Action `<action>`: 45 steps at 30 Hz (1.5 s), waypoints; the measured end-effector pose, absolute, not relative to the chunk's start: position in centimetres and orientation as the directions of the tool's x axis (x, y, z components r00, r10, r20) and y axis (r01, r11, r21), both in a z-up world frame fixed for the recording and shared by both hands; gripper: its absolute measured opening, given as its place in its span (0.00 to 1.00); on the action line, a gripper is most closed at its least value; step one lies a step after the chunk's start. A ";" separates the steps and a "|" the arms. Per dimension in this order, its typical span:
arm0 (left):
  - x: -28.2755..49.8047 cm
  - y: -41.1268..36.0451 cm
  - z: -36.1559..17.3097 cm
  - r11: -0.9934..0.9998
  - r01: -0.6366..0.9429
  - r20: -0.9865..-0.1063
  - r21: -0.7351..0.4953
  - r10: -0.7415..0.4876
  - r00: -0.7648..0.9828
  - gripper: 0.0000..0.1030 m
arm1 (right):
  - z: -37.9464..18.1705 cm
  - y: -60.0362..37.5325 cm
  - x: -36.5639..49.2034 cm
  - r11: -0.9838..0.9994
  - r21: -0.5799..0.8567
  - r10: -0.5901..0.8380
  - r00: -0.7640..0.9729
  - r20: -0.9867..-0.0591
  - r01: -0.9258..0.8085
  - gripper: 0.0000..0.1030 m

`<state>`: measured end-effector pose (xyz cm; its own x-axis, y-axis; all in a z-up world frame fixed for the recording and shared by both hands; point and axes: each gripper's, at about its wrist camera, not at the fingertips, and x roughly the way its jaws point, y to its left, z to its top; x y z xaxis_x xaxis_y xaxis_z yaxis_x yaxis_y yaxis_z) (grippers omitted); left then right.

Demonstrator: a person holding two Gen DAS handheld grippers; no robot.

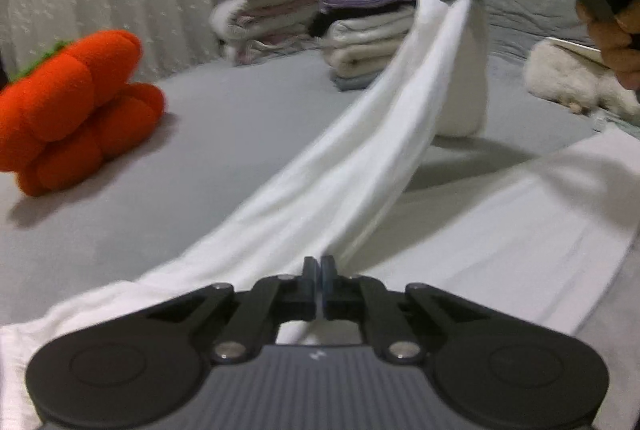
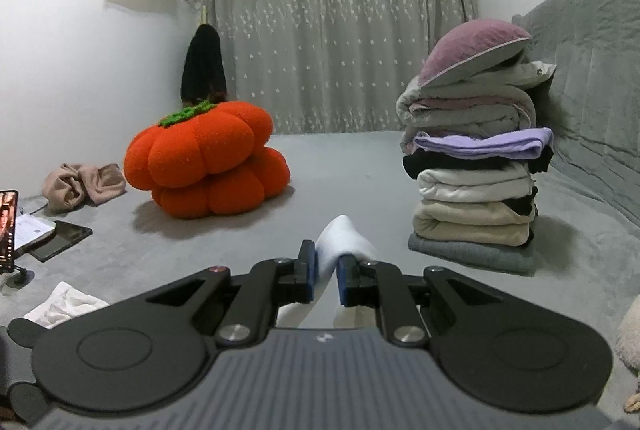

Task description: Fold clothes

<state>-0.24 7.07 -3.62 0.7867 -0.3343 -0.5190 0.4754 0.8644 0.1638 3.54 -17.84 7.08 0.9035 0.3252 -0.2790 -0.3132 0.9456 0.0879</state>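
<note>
While both tools, left tool and right tool, are clamping the white cotton garment stretched between them, folding is looking midway.

Pumpkin cushion lies left of the clothes stack.

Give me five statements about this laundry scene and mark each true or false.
1. Both hand-held grippers pinch the white garment. True: the left hand-held gripper and the right hand-held gripper are each shut on it.
2. The garment lies flat on the bed. False: it stretches taut between the two.
3. The orange pumpkin plush sits on top of the stack of folded clothes. False: it rests on the grey bed sheet, apart from the stack.
4. A purple pillow tops the pile behind the stack. True.
5. The curtain is drawn open. False: it is closed.
</note>
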 end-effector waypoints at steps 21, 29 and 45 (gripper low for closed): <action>-4.8 9.6 -4.2 0.737 0.616 -0.557 0.279 -0.398 0.729 0.02 | 4.4 -16.9 -1.0 0.895 -0.180 0.319 0.868 -0.380 -0.408 0.15; -5.4 11.2 -1.9 0.761 0.567 -0.476 0.314 -0.391 0.788 0.02 | 0.0 -16.0 -2.6 0.821 -0.333 0.268 0.827 -0.494 -0.464 0.15; -6.4 10.3 -4.0 0.632 0.704 -0.636 0.325 -0.405 0.657 0.02 | -1.5 -15.5 -2.8 0.746 -0.362 0.258 0.743 -0.617 -0.559 0.15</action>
